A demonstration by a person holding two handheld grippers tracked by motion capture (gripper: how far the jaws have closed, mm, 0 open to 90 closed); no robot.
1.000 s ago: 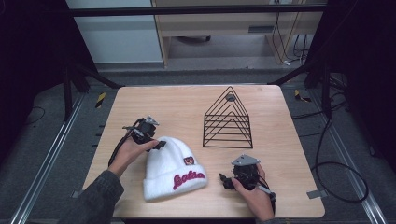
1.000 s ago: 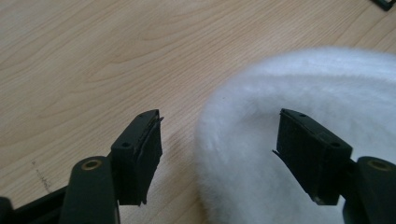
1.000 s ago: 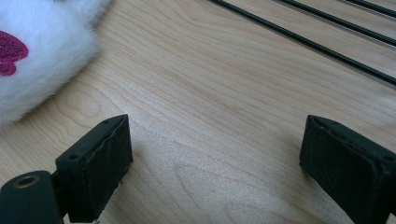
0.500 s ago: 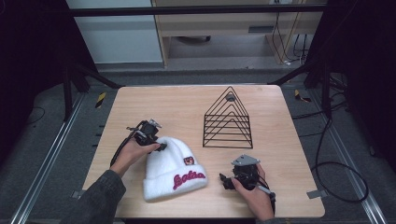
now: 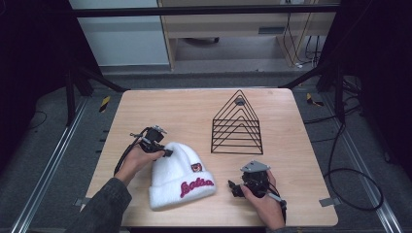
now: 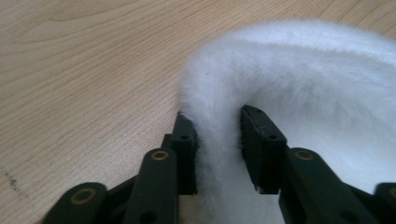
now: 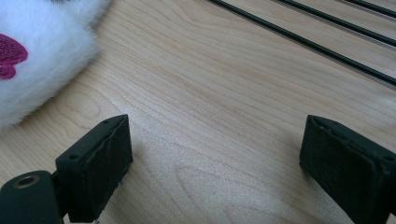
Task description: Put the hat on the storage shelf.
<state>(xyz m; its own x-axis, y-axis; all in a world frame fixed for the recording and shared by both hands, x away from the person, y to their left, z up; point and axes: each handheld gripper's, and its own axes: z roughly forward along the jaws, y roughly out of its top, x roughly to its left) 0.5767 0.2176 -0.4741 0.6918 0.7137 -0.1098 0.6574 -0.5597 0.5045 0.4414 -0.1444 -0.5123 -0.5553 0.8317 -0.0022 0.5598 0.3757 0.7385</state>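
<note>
A white fluffy beanie (image 5: 178, 167) with red lettering lies on the wooden table (image 5: 194, 109), crown toward the far left. My left gripper (image 5: 164, 152) is at the crown's left edge. Its jaws have just been closing, and in the left gripper view a fold of the beanie (image 6: 303, 79) is pinched between the pads of the left gripper (image 6: 218, 144). My right gripper (image 5: 235, 188) rests on the table to the right of the beanie's brim. In the right gripper view the right gripper (image 7: 219, 158) stands open over bare wood, with the beanie (image 7: 37, 60) at the upper left.
A black wire rack (image 5: 237, 127) shaped like a triangle stands on the table behind my right hand, and its wires (image 7: 299, 39) cross the top of the right gripper view. Dark floor, rails and cables surround the table.
The left gripper's jaws have closed onto the edge of the beanie's crown. The right hand has not moved.
</note>
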